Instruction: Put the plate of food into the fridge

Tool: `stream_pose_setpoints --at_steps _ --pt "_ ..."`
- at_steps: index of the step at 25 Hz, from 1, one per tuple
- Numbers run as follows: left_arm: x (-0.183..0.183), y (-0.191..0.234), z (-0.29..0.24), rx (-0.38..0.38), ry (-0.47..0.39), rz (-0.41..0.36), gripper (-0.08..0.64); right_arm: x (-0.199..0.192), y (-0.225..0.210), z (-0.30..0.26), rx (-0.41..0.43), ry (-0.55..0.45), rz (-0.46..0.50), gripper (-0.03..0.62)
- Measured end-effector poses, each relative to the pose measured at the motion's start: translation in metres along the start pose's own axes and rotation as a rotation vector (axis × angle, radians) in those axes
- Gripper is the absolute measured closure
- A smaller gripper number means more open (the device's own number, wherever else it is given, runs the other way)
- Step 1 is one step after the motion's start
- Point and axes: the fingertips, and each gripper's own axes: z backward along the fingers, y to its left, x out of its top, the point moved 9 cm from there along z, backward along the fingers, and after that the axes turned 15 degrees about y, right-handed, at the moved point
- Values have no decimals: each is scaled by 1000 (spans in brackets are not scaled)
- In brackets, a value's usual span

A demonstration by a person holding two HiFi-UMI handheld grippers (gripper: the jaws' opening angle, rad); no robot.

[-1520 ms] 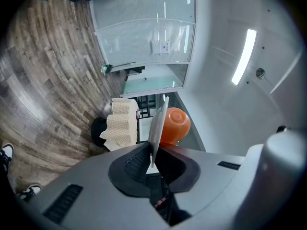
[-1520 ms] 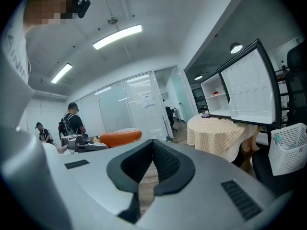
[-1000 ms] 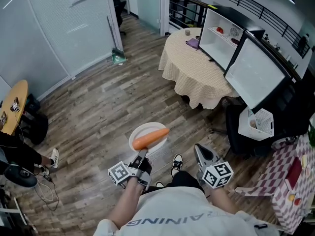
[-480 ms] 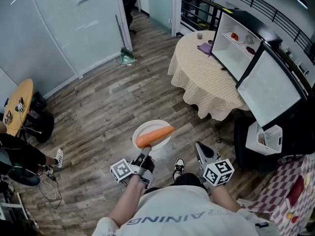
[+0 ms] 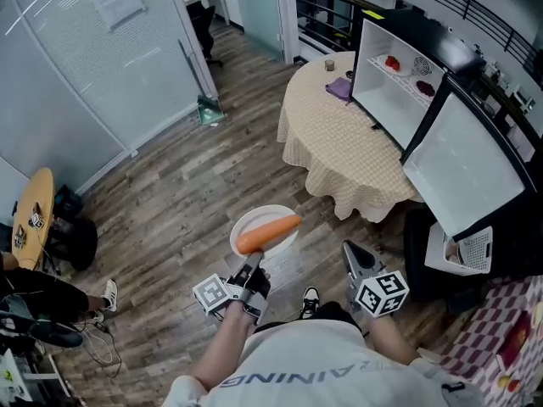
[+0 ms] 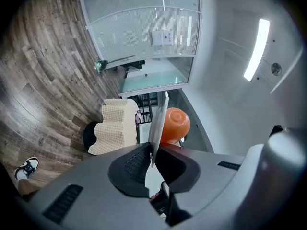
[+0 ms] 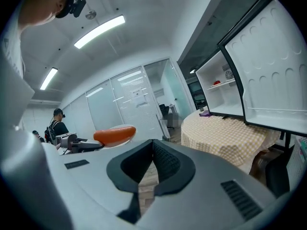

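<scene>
- The left hand-held gripper (image 5: 254, 265) clamped the rim of the plate (image 5: 257, 217), which carried a carrot (image 5: 267, 233), well apart from the open fridge (image 5: 383, 96).
- The right hand-held gripper (image 5: 349, 248), nearer the fridge, had its jaws together and empty.

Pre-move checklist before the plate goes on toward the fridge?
1. Left gripper grip on the plate: ok, jaws clamped on its rim.
2. Carrot seated: ok, lying across the plate.
3. Plate level: ok, looks about level in the right gripper view.
4. Fridge door open: ok, swung wide.
5. Right gripper free to help: ok, jaws together, nothing in them.
6. Shelf room in the fridge: cannot tell; red items sit on the upper shelf, and the lower part looks bare from here.
</scene>
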Motion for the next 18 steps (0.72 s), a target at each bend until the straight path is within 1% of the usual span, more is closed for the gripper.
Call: stream_pose_setpoints --at_steps 8,12,18 --pt "26 4 -65 6 10 22 529 24 -49 -19 -9 -10 -30 569" --pt "39 8 -84 7 32 22 529 28 -62 -34 -15 -1 -41 569" --pt "70 20 -115 7 69 48 529 45 -75 -62 -36 4 -51 569"
